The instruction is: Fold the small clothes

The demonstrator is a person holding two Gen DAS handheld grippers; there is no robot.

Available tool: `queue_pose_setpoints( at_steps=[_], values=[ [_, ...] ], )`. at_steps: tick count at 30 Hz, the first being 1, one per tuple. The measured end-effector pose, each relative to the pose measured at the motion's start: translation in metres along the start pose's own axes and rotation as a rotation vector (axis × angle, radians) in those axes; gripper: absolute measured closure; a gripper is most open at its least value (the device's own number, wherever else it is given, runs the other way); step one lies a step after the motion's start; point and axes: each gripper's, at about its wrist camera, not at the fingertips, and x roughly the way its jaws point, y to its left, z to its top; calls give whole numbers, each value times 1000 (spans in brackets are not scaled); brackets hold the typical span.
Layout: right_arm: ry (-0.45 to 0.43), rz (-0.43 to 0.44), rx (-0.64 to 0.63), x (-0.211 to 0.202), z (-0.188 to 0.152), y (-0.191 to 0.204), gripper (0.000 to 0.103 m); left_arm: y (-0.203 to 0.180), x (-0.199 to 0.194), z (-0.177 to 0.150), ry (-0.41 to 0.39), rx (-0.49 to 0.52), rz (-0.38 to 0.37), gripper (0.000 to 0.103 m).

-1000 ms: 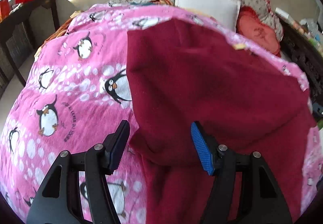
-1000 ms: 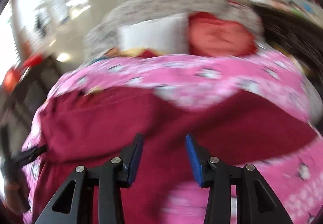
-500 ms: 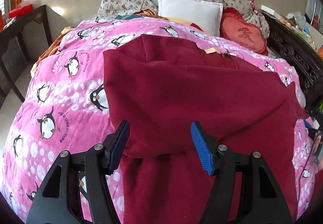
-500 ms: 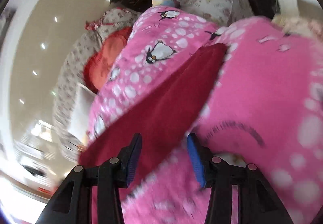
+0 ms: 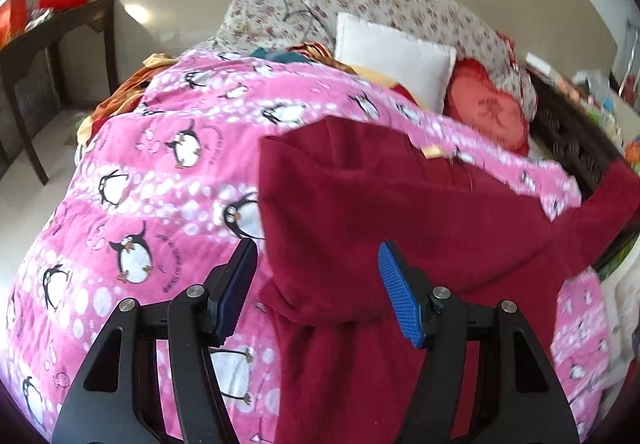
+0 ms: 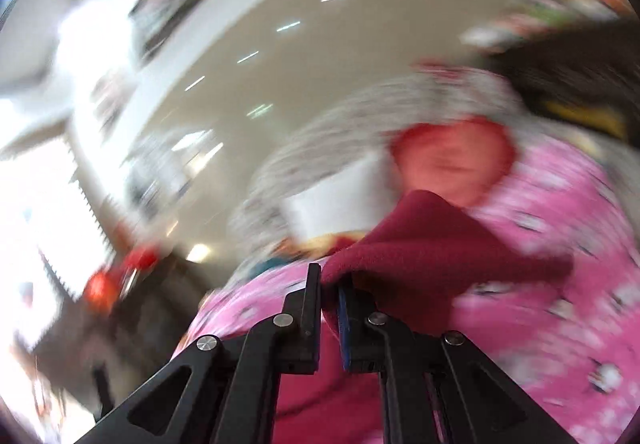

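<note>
A dark red fleece garment point(image 5: 400, 212) lies partly folded on a pink penguin blanket point(image 5: 160, 172) that covers a bed. My left gripper point(image 5: 316, 284) is open and empty, just above the garment's near folded edge. My right gripper point(image 6: 329, 284) is shut on a corner of the dark red garment point(image 6: 432, 244) and holds it lifted above the blanket. In the left wrist view that lifted part point(image 5: 616, 188) rises at the far right. The right wrist view is blurred by motion.
A white pillow point(image 5: 392, 56), a red heart cushion point(image 5: 488, 112) and a floral quilt point(image 5: 380, 4) lie at the bed's head. A dark wooden table point(image 5: 52, 40) stands to the left. A dark carved bed frame point(image 5: 576, 140) runs along the right.
My right gripper has closed on the garment's right corner and lifted it. The left gripper stays open over the near edge, now a little closer to the garment.
</note>
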Motion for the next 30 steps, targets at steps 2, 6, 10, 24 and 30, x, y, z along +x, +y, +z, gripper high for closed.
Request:
queue_pose_setpoints(
  at_steps=[2,6,10,24,30],
  values=[
    [79,86,-116,30,-13,55,96,9,-4,2,-11,-31,-6,40],
    [302,218,-328,115,-87,147,96,30,-8,3,-24,-83,6,40],
    [608,201,-342,193,-166,163,86,45,1,-1,6,-121,1,40],
    [409,-3,-199,99,-101,56,58,11,39,9,-37,-22,-58,34],
    [379,-76,-114,83,-96,11,58,-13,57,14,-50,62,-85,66]
  ],
)
